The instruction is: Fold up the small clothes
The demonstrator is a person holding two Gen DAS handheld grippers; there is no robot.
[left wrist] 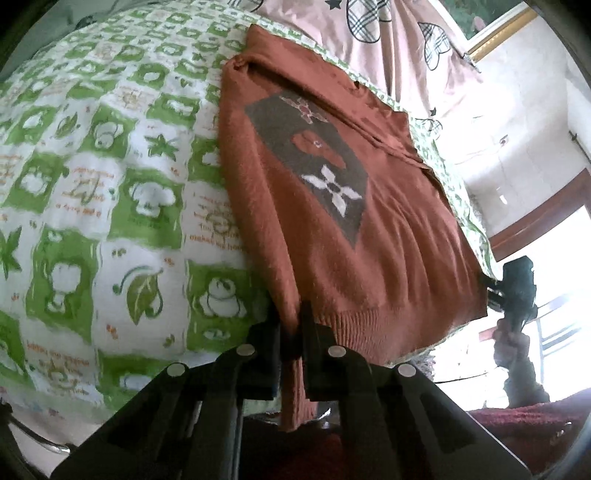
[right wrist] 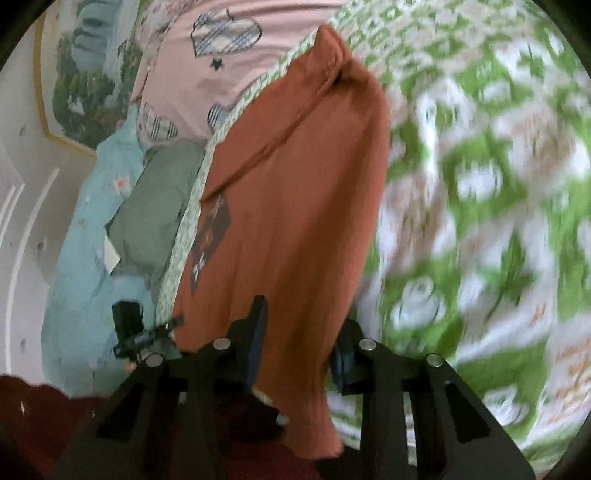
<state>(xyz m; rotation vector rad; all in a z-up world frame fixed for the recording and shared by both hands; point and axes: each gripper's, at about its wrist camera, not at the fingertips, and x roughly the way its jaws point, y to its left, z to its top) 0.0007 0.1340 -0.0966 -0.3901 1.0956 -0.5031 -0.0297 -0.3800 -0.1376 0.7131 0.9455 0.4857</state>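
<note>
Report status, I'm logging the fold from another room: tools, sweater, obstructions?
Left tool shut on sweater hem. Right tool straddling other hem corner, grip unclear. Sweater flat on green quilt. Nothing in the way.

Sweater (right wrist: 295,206) hem ran out of frame under the right gripper (right wrist: 299,350), pad contact hidden; green-print bedcover (right wrist: 498,221) was motion-blurred; sweater's far sleeve hid under folds; framed picture (left wrist: 495,18) was cropped by the lens edge.
</note>
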